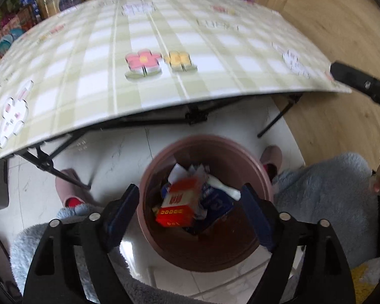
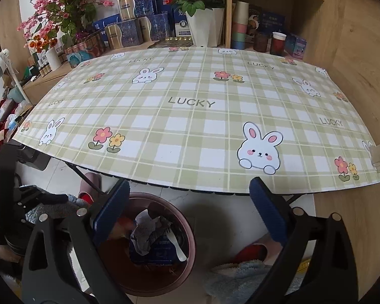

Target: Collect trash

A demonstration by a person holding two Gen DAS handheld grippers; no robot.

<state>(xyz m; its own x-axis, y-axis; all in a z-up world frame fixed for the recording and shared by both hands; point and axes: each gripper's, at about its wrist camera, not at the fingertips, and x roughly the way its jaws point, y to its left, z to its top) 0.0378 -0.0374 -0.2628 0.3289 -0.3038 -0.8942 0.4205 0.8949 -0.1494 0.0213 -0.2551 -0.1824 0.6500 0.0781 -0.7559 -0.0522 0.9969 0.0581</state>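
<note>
Left wrist looks steeply down into the bin [image 1: 205,202], right wrist looks across the table [image 2: 190,116]; both share them.

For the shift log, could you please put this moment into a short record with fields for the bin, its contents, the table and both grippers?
bin: brown round bin on the white floor, below the table's near edge
contents: red and white carton on top, blue packet, crumpled paper
table: checked tablecloth with rabbits and flowers, no trash visible on it
left gripper: open above the bin, nothing between its fingers
right gripper: open, at the table's edge, empty
</note>
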